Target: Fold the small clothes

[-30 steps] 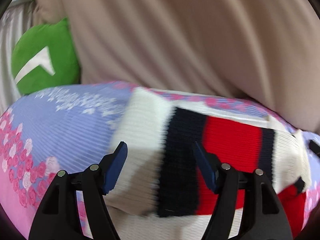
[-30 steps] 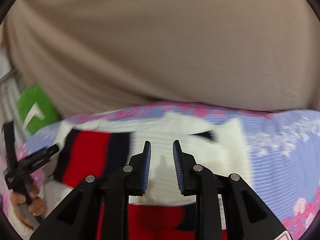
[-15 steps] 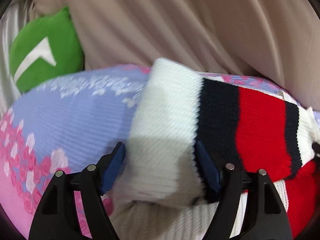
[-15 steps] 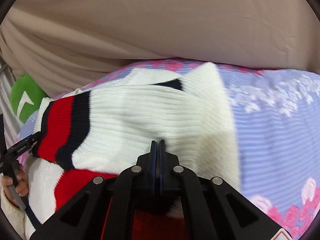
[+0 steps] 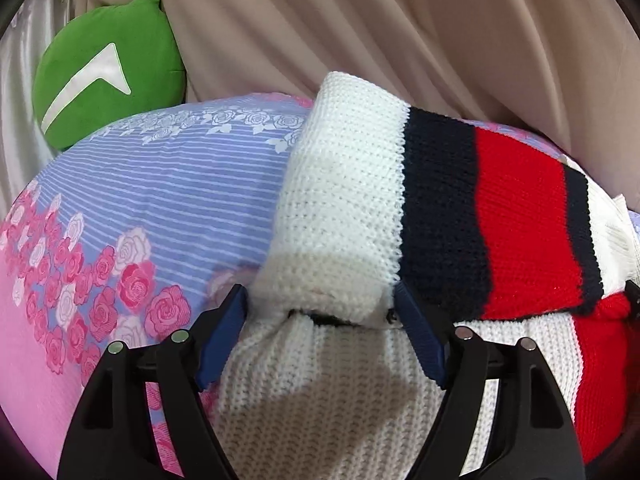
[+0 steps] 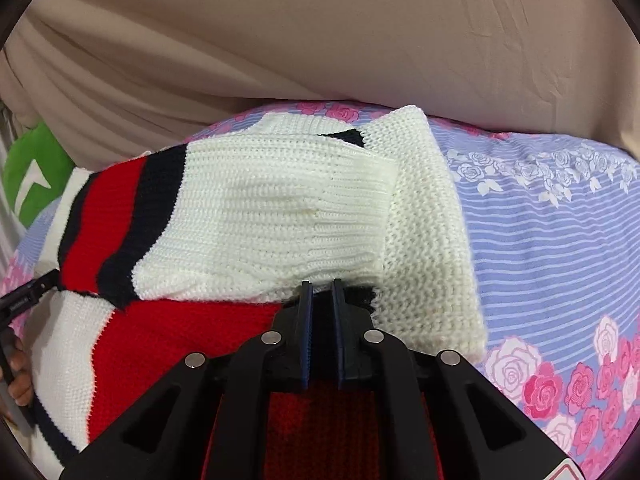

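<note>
A small knit sweater point(image 5: 344, 208), white with navy and red stripes, lies on a floral bedsheet point(image 5: 160, 200). One sleeve is folded across its body. My left gripper point(image 5: 320, 320) is open, its blue pads on either side of the folded white cuff. In the right wrist view the sweater point(image 6: 272, 216) fills the middle. My right gripper point(image 6: 320, 304) has its pads a narrow gap apart just in front of the folded sleeve's edge, holding nothing. The left gripper's tip point(image 6: 28, 292) shows at the left edge.
A green cushion point(image 5: 108, 76) sits at the back left, also seen in the right wrist view point(image 6: 32, 176). A beige draped cloth point(image 5: 400, 32) rises behind the bed. Bare sheet point(image 6: 552, 240) lies right of the sweater.
The striped sleeve has been laid across the sweater's body. My right gripper, open at first, shut half a second ago and now stands slightly apart. The left gripper stayed open and moved closer to the cuff.
</note>
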